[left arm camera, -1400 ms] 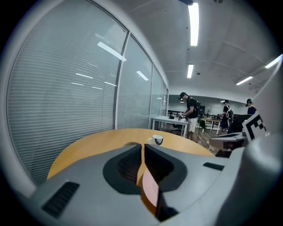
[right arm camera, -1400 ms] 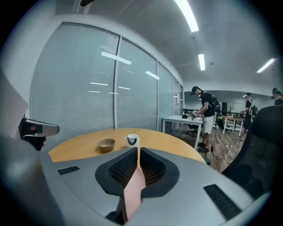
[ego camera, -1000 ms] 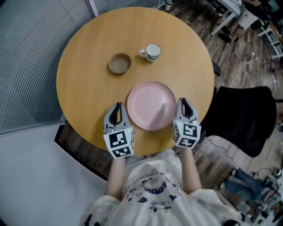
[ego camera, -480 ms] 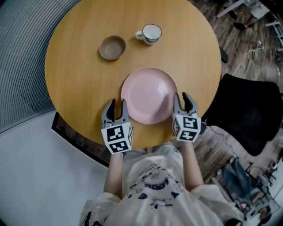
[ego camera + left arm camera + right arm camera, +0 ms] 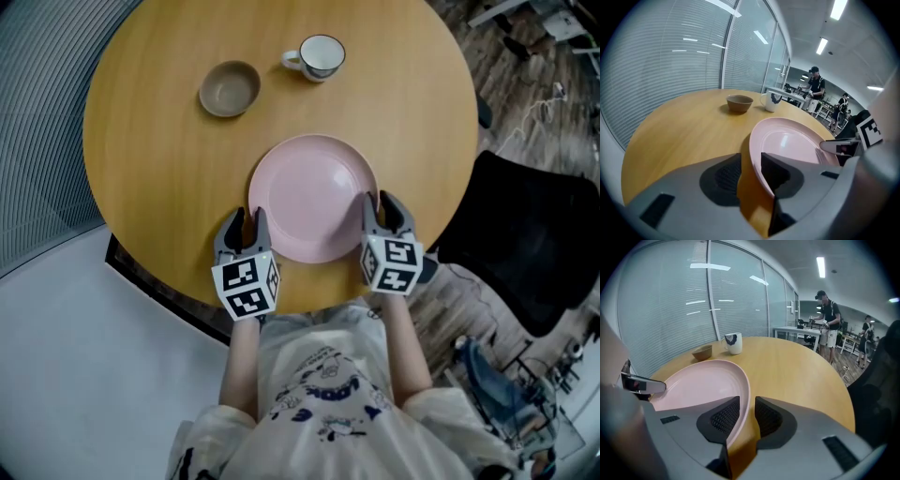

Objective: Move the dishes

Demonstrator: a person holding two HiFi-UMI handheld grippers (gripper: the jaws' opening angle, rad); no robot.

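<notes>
Both forearms are reaching forward. The left gripper point(image 5: 246, 222) is straddling the pink plate point(image 5: 314, 192) rim at 8 o'clock and the right gripper point(image 5: 380, 209) at 4 o'clock, jaws narrowly apart, not yet clamping.

Plate point(image 5: 312, 192) glossy, smooth — table point(image 5: 150, 159) matt wood — bowl point(image 5: 230, 89) matt, cup point(image 5: 320, 56) glazed.

Brightness: bright, even white indoor light in all three views.
Source: ceiling strip lamps point(image 5: 838, 9) overhead, mirrored as pale streaks on the glass wall point(image 5: 689, 47).
Glare: a soft sheen on the pink plate point(image 5: 790, 140); the surface point(image 5: 159, 178) shows only a dull glow.
Shadows: soft-edged; a dark band under the plate's rim between the left tongs point(image 5: 751, 174).
Distortion: both gripper views are fisheye, with bowed lines and black corners.
Focus: the right tongs point(image 5: 746, 416) look soft near the lens; the head view is crisp.
</notes>
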